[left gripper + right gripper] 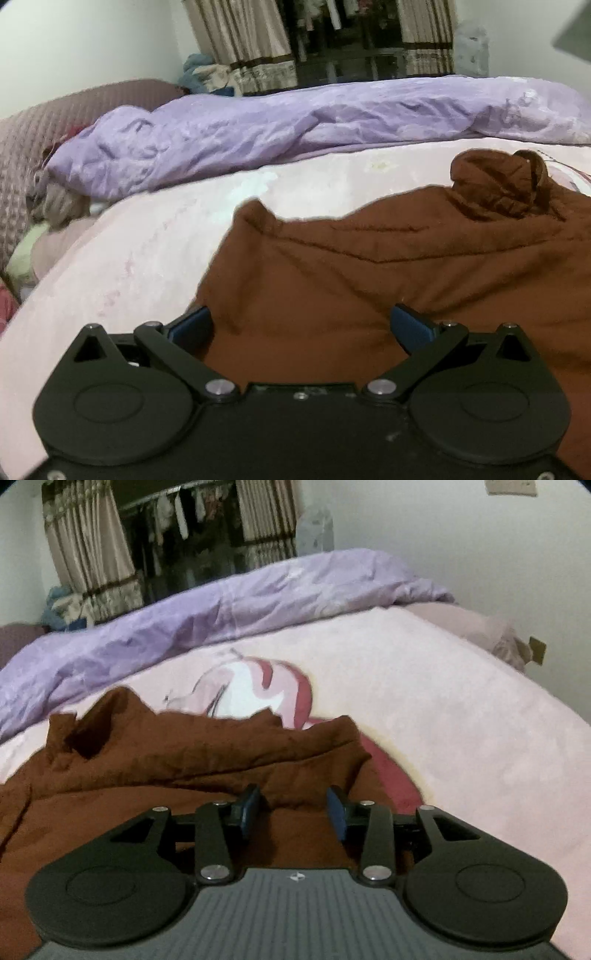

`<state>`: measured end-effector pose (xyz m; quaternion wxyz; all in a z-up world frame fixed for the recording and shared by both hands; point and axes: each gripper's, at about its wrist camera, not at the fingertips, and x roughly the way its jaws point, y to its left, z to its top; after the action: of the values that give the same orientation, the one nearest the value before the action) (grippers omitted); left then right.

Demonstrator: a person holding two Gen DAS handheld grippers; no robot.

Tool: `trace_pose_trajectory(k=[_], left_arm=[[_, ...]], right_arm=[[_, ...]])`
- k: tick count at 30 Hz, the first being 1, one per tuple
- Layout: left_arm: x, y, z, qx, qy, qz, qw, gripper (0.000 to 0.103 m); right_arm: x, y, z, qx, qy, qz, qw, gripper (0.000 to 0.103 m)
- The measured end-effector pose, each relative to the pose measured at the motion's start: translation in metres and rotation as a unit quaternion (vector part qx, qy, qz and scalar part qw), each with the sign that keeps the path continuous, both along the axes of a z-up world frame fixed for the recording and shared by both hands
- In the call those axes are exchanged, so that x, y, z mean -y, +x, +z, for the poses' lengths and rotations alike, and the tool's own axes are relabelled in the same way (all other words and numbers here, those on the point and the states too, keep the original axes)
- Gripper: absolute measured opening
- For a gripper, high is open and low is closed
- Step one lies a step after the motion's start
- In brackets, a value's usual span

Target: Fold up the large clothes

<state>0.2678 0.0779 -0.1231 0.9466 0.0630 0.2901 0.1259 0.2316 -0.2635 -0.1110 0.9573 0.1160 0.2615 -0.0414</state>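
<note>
Garment: a brown garment (369,280) lies rumpled on the pink bedsheet (147,251), with a bunched collar or hood part (502,184) at its far end in the left wrist view.
Garment edges: in the left wrist view its left edge runs diagonally from the near left finger up to a raised corner (251,210); in the right wrist view its far edge (221,723) is ragged and folded over, and its right edge drops down toward the right finger.
Left gripper (301,325): fingers spread wide with the brown cloth lying between them; the blue pads (410,328) clamp nothing.
Right gripper (293,808): fingers parted, narrower than the left, low over the brown garment (184,775), with cloth between the pads but not pinched.
Open room, left: bare pink sheet beside the garment's left edge, up to the purple quilt (258,125).
Open room, right: a wide bare stretch of sheet (461,720) runs to the bed's right edge by the white wall (461,546).
Far side: the purple quilt (184,616) lies heaped along the bed's far edge, with curtains (88,550) behind it.
Print: a pink and red cartoon figure (258,686) on the sheet, partly covered by the garment.
</note>
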Motion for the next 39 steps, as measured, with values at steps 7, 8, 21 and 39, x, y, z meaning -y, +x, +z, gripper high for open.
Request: trace_pose_trajectory(k=[7, 8, 21, 39], left_arm=[[-0.05, 0.012, 0.018, 0.029, -0.006, 0.041, 0.9987, 0.103], [-0.057, 0.019, 0.006, 0.01, -0.007, 0.041, 0.9991, 0.103], [-0.064, -0.01, 0.003, 0.019, -0.024, 0.055, 0.998, 0.103], [-0.037, -0.073, 0.02, 0.023, -0.022, -0.007, 0.9995, 0.103]], right_arm=[[0.015, 0.001, 0.004, 0.005, -0.001, -0.036, 0.999, 0.044], [0.017, 0.008, -0.003, -0.019, 0.01, -0.036, 0.999, 0.044], [0.03, -0.044, 0.01, 0.017, 0.056, -0.048, 0.997, 0.08], [0.052, -0.092, -0.037, -0.015, 0.285, -0.071, 0.956, 0.092]])
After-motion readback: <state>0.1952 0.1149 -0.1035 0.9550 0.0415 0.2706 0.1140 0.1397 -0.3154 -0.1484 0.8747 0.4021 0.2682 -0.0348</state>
